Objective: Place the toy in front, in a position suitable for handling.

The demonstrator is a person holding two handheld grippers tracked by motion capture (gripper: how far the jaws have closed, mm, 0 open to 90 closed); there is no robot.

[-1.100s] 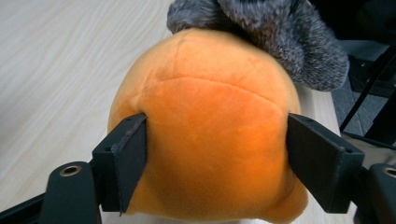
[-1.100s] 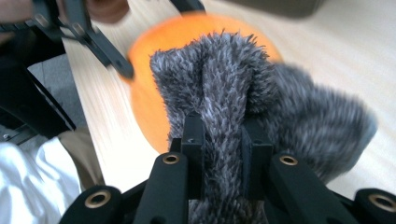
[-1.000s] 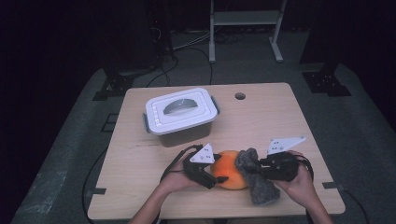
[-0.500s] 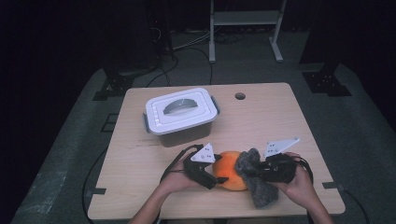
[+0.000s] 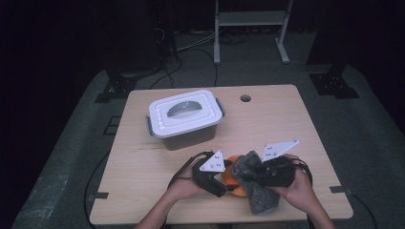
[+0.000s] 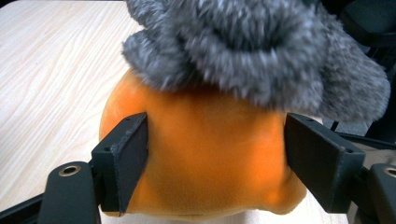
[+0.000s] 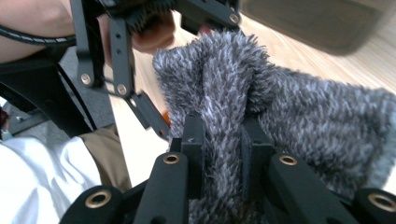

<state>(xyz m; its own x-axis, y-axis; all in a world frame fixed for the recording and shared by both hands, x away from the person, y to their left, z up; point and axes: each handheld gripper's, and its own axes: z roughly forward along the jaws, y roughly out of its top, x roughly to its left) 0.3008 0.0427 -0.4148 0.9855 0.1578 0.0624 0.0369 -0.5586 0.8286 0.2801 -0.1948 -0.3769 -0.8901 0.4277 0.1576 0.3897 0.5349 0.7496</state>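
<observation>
Mostly buried under the grey fuzzy cloth [image 5: 255,183], the orange ball [image 5: 231,175], with just a sliver showing from above near the table's [image 5: 267,119] front edge, and blurred at the cloth's fringe in the left gripper view. Farther back from the ball on the table, well apart, a lidded white plastic box [image 5: 185,117]; nothing between box and ball. Clamped on either flank of the ball, the left gripper [image 6: 215,163]; pinched tight on a fold of the cloth draped over the ball, the right gripper [image 7: 223,154], just beside it.
</observation>
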